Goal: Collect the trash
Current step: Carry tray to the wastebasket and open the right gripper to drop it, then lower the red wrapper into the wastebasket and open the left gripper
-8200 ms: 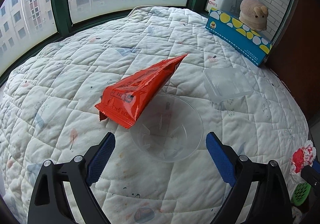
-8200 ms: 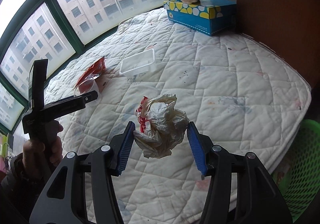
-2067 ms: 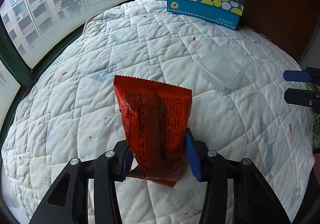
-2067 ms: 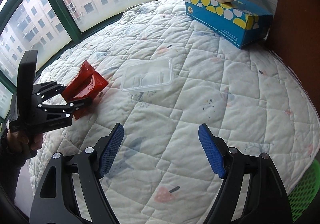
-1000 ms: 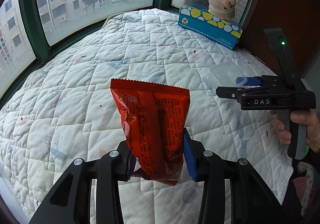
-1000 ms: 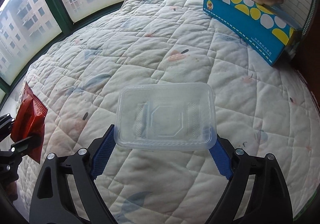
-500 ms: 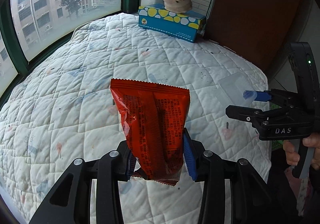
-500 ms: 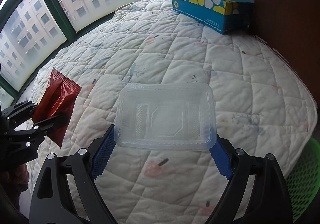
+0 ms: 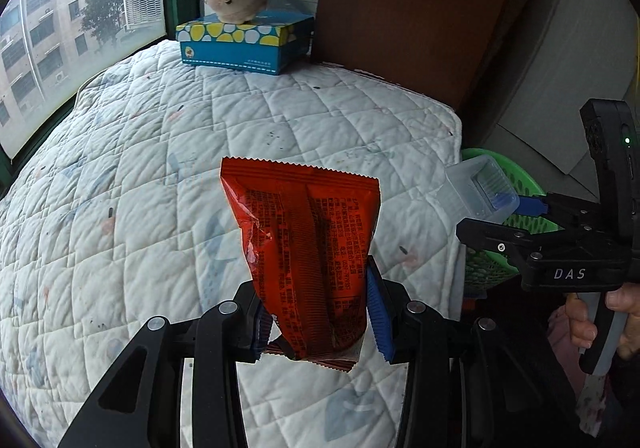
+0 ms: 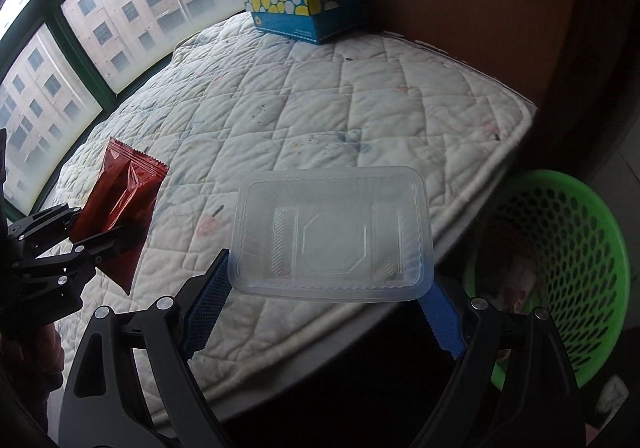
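Both grippers are now swinging away from the quilted bed [image 10: 360,107] toward the green basket [image 10: 592,248], which was barely in view a moment ago. The right gripper [image 10: 324,304] is holding the clear plastic tray [image 10: 332,236] between its wide jaws, just beside the basket rim. The left gripper [image 9: 316,322] is keeping its jaws closed on the red snack wrapper [image 9: 308,248], above the bed edge. I judge that dropping is coming next

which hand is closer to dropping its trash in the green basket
Right. The right gripper holds the clear plastic tray at the mattress edge with the green basket just beside and below it. The left gripper, shut on the red snack wrapper, is farther back over the mattress.
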A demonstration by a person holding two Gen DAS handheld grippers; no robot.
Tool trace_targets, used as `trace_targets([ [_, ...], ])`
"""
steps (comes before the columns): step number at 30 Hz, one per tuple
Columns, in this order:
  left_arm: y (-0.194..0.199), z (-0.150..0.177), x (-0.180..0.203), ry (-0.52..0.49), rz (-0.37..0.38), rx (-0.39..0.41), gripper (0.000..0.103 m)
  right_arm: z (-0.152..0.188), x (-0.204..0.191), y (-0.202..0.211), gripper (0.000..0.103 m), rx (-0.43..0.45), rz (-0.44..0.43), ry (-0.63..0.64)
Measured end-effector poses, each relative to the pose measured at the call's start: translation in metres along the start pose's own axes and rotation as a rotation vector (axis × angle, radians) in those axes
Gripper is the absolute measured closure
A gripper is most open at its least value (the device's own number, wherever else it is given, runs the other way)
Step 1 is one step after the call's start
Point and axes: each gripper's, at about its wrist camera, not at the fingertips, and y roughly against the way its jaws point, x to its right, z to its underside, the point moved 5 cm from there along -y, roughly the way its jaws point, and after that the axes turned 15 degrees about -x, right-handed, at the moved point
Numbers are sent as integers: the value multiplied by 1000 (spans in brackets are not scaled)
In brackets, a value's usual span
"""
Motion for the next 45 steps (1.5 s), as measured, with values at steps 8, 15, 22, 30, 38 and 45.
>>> trace_targets([
  [8,-10,-9,63,-68,33,-12,63,34,68,19,17,19,51,-99],
  [15,-18,-17,116,-144,58,-29,63,55,127,41,17,42,92,-197],
  [22,-25,-24,151,-192,70,-32,63,69,174,51,16,42,135,-269],
  [30,-31,-33,175,-219,80,-35,63,76,207,54,16,46,142,-336],
  [38,-45,-41,198,-252,80,-61,63,87,221,73,16,91,133,-364],
  [45,-65,-49,224,-284,85,-90,63,102,229,92,16,124,134,-387],
])
